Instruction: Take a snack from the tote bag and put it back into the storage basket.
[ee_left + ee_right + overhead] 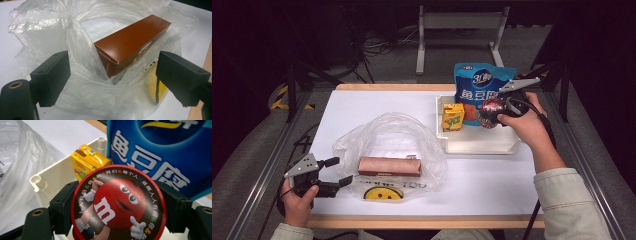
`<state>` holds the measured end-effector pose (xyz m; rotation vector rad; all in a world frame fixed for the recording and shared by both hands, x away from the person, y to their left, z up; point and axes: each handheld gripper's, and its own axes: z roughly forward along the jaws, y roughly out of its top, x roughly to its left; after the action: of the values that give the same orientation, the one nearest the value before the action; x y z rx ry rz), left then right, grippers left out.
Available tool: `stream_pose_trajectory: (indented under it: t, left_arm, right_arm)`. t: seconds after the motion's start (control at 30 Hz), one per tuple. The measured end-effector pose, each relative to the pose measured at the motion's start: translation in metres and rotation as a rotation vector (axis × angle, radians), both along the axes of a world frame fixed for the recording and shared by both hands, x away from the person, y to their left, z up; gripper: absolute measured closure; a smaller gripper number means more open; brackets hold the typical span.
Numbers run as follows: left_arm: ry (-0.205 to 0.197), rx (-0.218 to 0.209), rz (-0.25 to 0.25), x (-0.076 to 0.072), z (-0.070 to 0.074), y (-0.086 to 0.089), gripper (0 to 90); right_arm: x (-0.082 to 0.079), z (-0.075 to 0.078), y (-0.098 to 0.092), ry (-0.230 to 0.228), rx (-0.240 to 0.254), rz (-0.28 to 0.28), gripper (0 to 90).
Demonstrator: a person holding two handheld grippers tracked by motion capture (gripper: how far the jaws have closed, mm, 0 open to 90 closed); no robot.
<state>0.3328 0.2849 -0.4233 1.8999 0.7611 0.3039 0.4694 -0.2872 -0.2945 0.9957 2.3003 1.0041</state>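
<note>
1. High view: bench (362, 102) with a white top and pale wooden edges carries everything. The left gripper (334, 172) sits at the near left edge of the bench, its black fingers apart with nothing between them, pointing at the crumpled clear plastic bag (392, 132) just beside them. A long brown cardboard box (389, 166) lies flat inside that bag, and a yellow smiley print (383, 194) shows at the bag's near edge. Farther right stands a white rectangular plastic tray (477, 146); a small yellow drink carton (453, 117) stands upright in it, and a blue snack pouch with white lettering (482, 80) stands at its back. The right gripper (492, 114) holds a round red-and-black candy tin (490, 111) over the tray, in front of the pouch.

2. Left gripper view: the two black fingers (53, 75) stand wide apart, empty, either side of the bag's open mouth. The brown box (132, 42) lies inside the bag, one end turned toward the camera.

3. Right gripper view: the black fingers (62, 207) are clamped on opposite edges of the candy tin (117, 205), whose lid shows a red cartoon figure with a white letter. Behind it are the yellow carton (88, 160), the tray wall (57, 173) and the blue pouch (155, 152).
</note>
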Motion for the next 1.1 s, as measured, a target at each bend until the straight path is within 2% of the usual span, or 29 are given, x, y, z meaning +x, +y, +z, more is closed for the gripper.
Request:
stream_pose_trajectory:
  t: [0.27, 0.7, 1.1]
  left_arm:
    - [0.005, 0.000, 0.000, 0.000, 0.000, 0.000, 13.1]
    - [0.004, 0.002, 0.001, 0.000, 0.000, 0.000, 13.1]
    - [0.008, 0.003, 0.002, 0.000, 0.000, 0.000, 13.0]
  right_arm:
    - [0.005, -0.007, -0.017, 0.010, -0.004, -0.033, 25.8]
    - [0.012, -0.021, -0.034, 0.024, -0.014, -0.073, 25.8]
    - [0.020, -0.038, -0.046, 0.025, -0.024, -0.082, 25.8]
